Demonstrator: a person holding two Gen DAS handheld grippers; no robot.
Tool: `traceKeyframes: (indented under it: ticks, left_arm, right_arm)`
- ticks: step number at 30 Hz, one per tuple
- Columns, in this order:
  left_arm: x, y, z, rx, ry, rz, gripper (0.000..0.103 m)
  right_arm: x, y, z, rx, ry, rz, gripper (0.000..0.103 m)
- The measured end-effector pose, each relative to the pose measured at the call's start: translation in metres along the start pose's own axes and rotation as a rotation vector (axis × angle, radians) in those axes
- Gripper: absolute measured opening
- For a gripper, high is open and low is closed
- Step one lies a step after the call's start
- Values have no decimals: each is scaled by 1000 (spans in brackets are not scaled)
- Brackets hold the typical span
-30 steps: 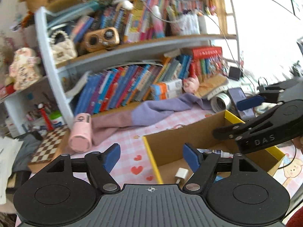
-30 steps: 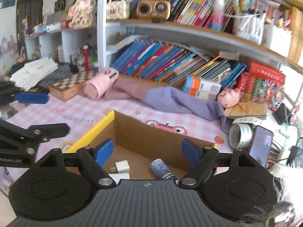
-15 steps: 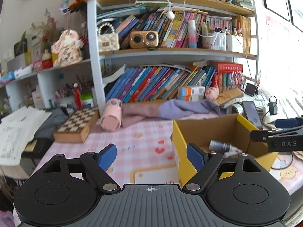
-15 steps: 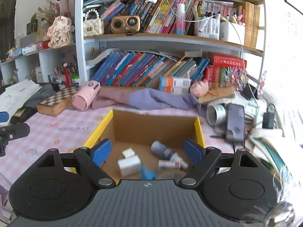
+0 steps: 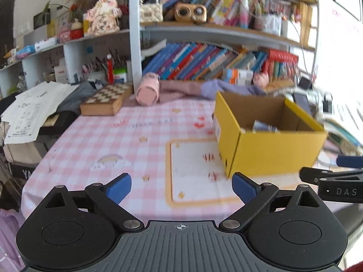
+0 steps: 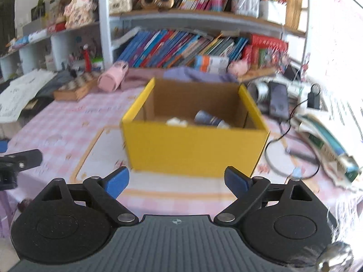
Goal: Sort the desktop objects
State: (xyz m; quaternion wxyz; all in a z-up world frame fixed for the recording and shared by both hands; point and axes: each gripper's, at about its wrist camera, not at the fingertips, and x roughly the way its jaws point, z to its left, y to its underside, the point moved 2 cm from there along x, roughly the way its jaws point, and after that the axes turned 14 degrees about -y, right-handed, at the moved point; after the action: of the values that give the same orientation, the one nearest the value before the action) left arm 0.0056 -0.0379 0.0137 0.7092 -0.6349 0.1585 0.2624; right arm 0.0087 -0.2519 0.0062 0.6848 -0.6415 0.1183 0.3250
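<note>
A yellow cardboard box stands on the pink checked tablecloth; it also shows in the left wrist view. Inside lie a blue-grey tube and a small white item. My right gripper is open and empty, just in front of the box's near wall. My left gripper is open and empty, low over the cloth to the left of the box. The right gripper's finger shows at the right edge of the left wrist view.
A pink cylinder, a chessboard box and a purple cloth lie at the back under the bookshelf. A phone, tape roll, cables and books crowd the right side. Papers lie at the left.
Both grippers have pulled back and down from above the box toward the table's front edge. The box now shows from outside; both stay open and empty.
</note>
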Motion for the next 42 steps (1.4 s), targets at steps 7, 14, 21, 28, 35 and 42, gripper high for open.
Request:
traceKeyframes:
  ticks: [7,14,21,28,35,42]
  left_arm:
    - [-8,20,-2,97,5,42,101]
    - [-11,27,2,93,13,61,103]
    - [-11,29,1,87,7,91,103]
    - [-10,30,-4,99,6,110,103]
    - [-12,31,-7,102,14,113,103]
    - [-13,30,-9,101,15,113,103]
  right_arm:
    - [4,13,16,20,-22,58,98]
    - [2,18,27,-6,-29,80,100]
    - [1,21,28,-17,-22,103,100]
    - [1,21,28,-20,-20,108,101]
    - [-1,21,25,-14,-21,110,101]
    - [-1,22,25,-15,-19,110,101]
